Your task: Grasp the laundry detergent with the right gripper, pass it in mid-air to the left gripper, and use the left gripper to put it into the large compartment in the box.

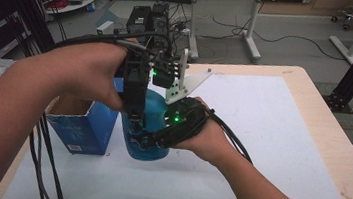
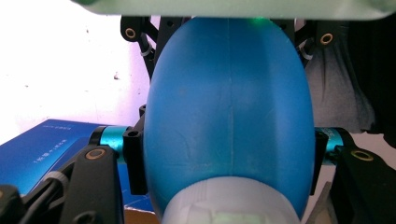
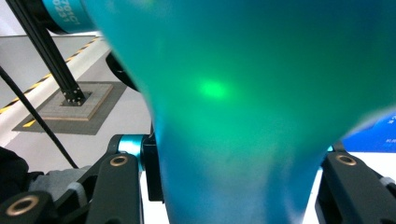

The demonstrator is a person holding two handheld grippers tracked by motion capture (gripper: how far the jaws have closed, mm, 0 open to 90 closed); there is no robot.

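A blue plastic bottle (image 1: pixel 154 119) is held just above the white mat between both grippers. My left gripper (image 1: pixel 135 125) comes down from above and is shut on the bottle (image 2: pixel 229 102), its pads pressing both flanks above a whitish cap end (image 2: pixel 229 205). My right gripper (image 1: pixel 145 140) reaches in from the right and is shut on the lower part of the bottle (image 3: pixel 243 93), which narrows between its jaws. In the left gripper view, the black links of the other gripper (image 2: pixel 135 35) show behind the bottle.
An open blue cardboard box (image 1: pixel 81 124) stands just left of the bottle, close to the left hand. The white mat (image 1: pixel 260 139) covers the wooden table (image 1: pixel 330 142). Cables trail from both grippers. Desks and a black frame post stand on the floor beyond.
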